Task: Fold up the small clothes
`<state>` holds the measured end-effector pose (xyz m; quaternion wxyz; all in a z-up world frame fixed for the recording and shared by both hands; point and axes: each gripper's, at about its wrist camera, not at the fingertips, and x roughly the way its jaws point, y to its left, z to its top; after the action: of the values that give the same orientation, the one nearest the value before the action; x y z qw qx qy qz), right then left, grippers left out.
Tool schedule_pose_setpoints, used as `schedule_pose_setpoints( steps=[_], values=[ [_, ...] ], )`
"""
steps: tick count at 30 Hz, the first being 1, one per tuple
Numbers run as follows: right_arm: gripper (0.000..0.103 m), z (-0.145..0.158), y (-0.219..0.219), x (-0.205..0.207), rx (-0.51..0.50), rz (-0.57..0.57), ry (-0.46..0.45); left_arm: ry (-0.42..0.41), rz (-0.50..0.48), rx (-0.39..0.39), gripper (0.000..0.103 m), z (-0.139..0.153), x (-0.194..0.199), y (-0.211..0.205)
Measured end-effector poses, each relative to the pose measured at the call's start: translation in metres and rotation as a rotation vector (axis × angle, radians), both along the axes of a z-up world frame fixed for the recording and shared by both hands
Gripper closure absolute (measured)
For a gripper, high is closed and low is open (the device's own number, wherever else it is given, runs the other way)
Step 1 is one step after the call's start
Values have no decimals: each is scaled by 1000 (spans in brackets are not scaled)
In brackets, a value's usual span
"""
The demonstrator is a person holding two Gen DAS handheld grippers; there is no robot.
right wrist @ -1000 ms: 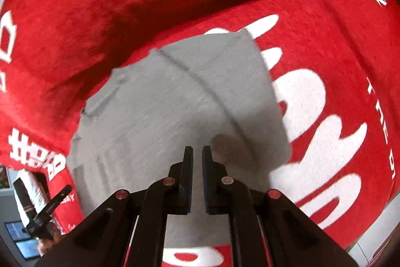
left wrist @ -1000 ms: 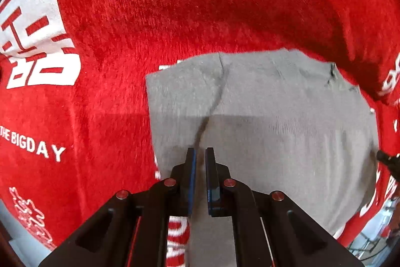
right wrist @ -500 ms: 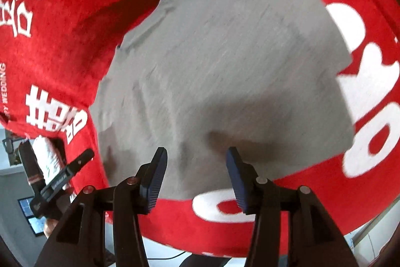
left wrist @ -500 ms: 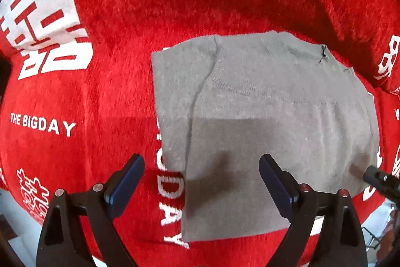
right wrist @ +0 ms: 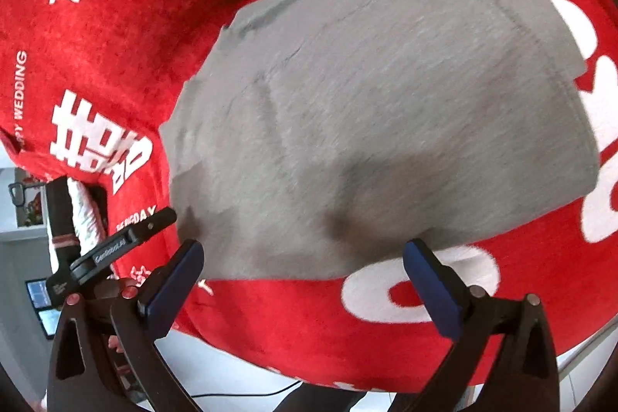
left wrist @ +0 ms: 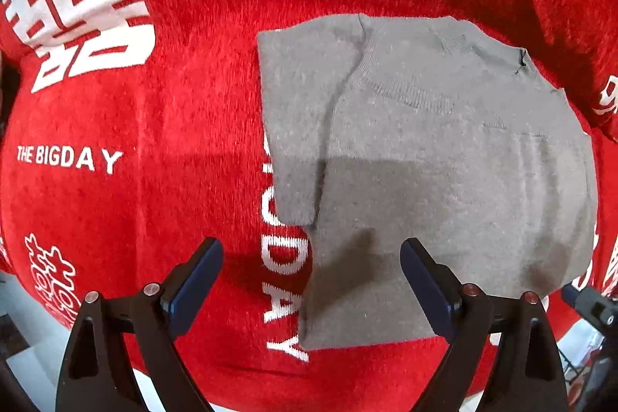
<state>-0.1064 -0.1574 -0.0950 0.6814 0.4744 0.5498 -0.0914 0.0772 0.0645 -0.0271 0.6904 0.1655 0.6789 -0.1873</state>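
Garment: a small grey knit sweater (left wrist: 444, 157) lies flat on the red plush blanket (left wrist: 185, 111), filling the centre and right of the left wrist view and the centre of the right wrist view (right wrist: 386, 111). It looks already folded into a near rectangle, probably so it makes a compact block.
Sleeve: in the left wrist view a grey sleeve panel (left wrist: 297, 126) lies along the sweater's left side, its end just above the centre of the frame; I judge it was turned in to keep the outline narrow.
Neckline: the ribbed collar curve (left wrist: 401, 91) shows in the upper centre, so the neck end points away from the camera.
Left tongs: the left tongs (left wrist: 311, 277) stand wide apart at the bottom of the frame, holding nothing; the near edge of the sweater sits between the blue pads (left wrist: 197, 277), apparently a spread ready for a fresh grip or a pull-back.
Right tongs: the right tongs (right wrist: 303, 277) are likewise spread and empty, low in the frame, with the sweater's near hem just above them. The view is a little blurred.
Blanket: white lettering "THE BIGDAY" (left wrist: 69, 159) and large white characters cover the red cloth; whether it covers a counter or a bed cannot be told.
Other tongs seen: the left tongs appear as a dark bar at lower left of the right wrist view (right wrist: 116, 246).
Stage: one fold seems complete; judging by the loose, released cloth, a further fold or a smoothing pass may remain.
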Motion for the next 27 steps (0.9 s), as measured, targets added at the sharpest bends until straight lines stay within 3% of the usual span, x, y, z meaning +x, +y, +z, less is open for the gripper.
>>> schedule_pose_setpoints(
  steps=[7,16,21,27],
  values=[
    [0,-8,14,-2,80,-39,-13,11,-36,-12,10,-3,-3,3],
    [0,-8,23,-12,55,-111,-71,19,-53,-29,10,-6,-5,9],
    [0,-25,28,-18,143,-161,-26,36,-47,-37,10,-11,-6,16],
    [0,-35,37,-23,191,-194,-34,36,-46,-24,10,-18,-3,20]
  ],
)
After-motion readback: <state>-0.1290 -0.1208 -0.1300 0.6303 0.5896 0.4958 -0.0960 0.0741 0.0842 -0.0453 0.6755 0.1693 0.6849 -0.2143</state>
